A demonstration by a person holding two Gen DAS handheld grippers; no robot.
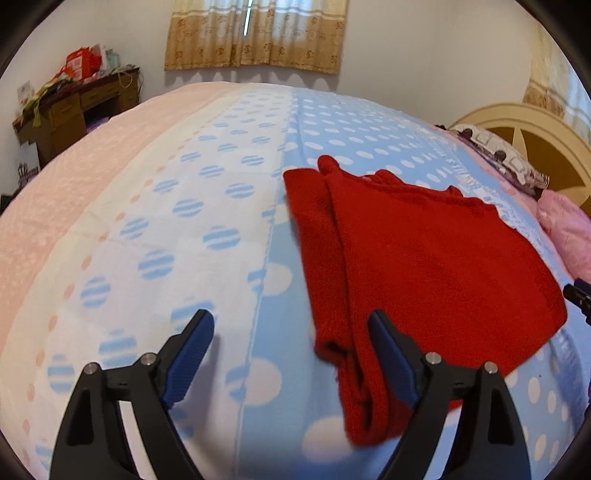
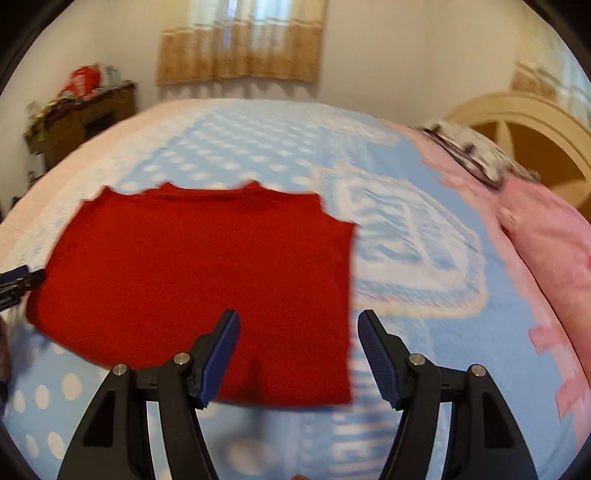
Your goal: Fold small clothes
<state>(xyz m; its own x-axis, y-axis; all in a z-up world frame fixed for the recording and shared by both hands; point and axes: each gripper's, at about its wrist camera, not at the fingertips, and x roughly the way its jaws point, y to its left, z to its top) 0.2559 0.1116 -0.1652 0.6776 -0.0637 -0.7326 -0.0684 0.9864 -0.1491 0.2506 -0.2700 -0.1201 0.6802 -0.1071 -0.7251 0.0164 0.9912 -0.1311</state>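
- On the bed [image 1: 207, 206], the red garment [image 2: 207, 280] lies flat, partly folded, collar toward the curtain [image 1: 255, 33], long axis running away from the cameras.
- Left tool [image 1: 291, 321]: released, empty.
- Right tool [image 2: 299, 321]: released, empty.

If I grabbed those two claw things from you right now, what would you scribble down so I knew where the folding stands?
Left gripper: open, nothing held, poised over the near left edge of the red garment.
Right gripper: open, nothing held, its fingers either side of the garment's near right corner.
Garment: flat on the blue dotted bedspread, pillows beyond at the right.
Done: the left side looks folded over, a doubled strip along that edge.
Left: likely fold it across once more and square it up; I can't tell how many folds are intended.
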